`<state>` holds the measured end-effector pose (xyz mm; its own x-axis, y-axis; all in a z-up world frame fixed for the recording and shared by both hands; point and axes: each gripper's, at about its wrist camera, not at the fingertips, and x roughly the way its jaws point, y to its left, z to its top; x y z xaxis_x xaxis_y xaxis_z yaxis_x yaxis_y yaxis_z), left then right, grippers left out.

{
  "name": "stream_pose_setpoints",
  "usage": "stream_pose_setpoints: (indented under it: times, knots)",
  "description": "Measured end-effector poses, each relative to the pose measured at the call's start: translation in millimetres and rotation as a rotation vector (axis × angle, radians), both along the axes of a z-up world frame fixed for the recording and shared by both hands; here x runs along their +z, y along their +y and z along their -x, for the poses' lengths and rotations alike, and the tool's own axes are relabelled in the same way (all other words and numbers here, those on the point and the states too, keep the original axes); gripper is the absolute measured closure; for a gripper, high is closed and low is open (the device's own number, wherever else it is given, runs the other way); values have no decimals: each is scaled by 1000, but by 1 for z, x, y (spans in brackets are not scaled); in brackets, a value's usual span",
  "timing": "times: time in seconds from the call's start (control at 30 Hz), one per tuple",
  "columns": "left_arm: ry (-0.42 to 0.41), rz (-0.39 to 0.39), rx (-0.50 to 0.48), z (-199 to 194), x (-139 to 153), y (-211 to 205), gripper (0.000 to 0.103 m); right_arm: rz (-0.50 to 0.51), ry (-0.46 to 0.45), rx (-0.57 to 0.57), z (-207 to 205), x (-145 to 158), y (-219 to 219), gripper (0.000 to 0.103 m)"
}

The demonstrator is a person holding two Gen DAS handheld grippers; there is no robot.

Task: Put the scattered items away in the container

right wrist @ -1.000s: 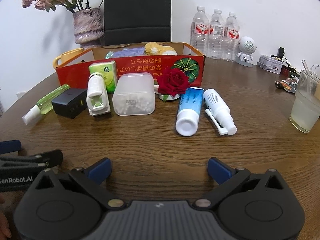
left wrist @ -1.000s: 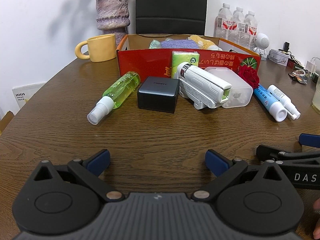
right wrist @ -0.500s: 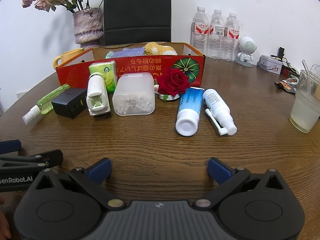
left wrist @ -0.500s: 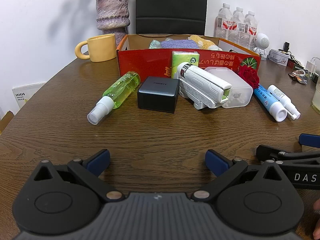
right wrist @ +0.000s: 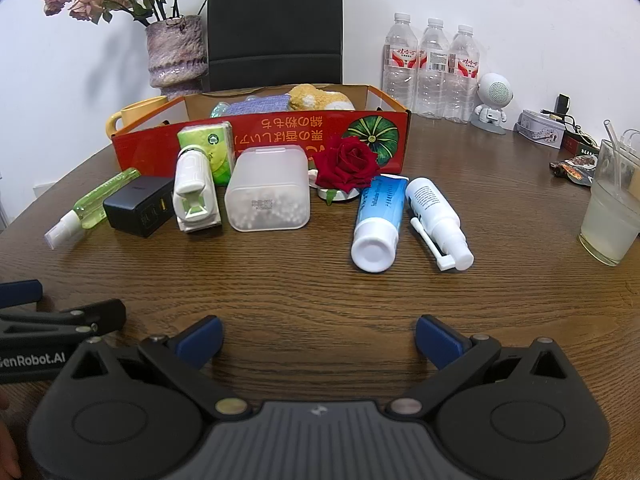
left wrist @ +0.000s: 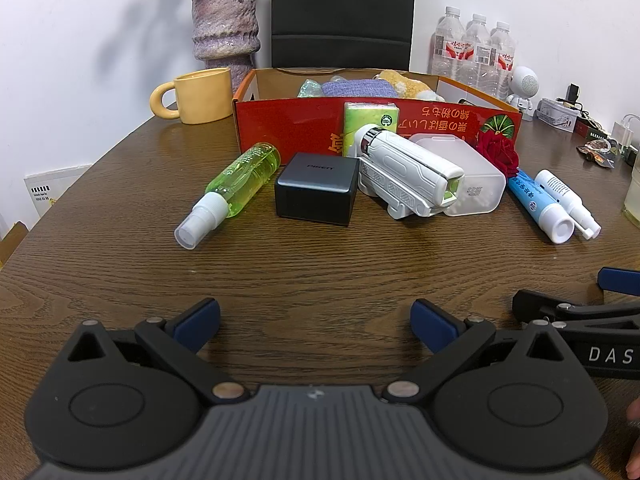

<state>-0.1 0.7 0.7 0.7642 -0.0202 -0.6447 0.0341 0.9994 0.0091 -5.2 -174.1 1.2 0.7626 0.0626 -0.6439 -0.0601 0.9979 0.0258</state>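
A red cardboard box [left wrist: 296, 120] [right wrist: 280, 132] stands at the table's far side with cloth items inside. In front of it lie a green spray bottle [left wrist: 232, 188] [right wrist: 92, 208], a black charger [left wrist: 318, 188] [right wrist: 140, 206], a white device [left wrist: 408, 176] [right wrist: 194, 192], a green tissue pack [left wrist: 370, 120] [right wrist: 208, 148], a frosted plastic box [left wrist: 472, 184] [right wrist: 268, 196], a red rose [left wrist: 498, 154] [right wrist: 348, 162], a blue tube [left wrist: 540, 204] [right wrist: 378, 220] and a white spray bottle [left wrist: 568, 200] [right wrist: 438, 220]. My left gripper [left wrist: 316, 324] and right gripper [right wrist: 318, 340] are open and empty, near the front edge.
A yellow mug [left wrist: 196, 96] and a vase [left wrist: 224, 24] stand left of the box. Water bottles [right wrist: 432, 68], a small white robot figure [right wrist: 492, 100] and a glass with a drink [right wrist: 612, 220] stand at the right. A black chair [left wrist: 342, 12] is behind the table.
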Motion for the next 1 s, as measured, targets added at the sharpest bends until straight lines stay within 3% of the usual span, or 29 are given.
stream_pose_setpoints:
  times: [0.7, 0.83, 1.0]
  knots:
    - [-2, 3, -14, 0, 0, 2, 0, 2, 0, 3, -1, 0, 0, 0]
    - [-56, 13, -22, -8, 4, 19, 0, -1, -3, 36, -4, 1, -7, 0]
    - [-95, -25, 6, -44, 12, 45, 0, -30, -26, 16, -18, 7, -19, 19]
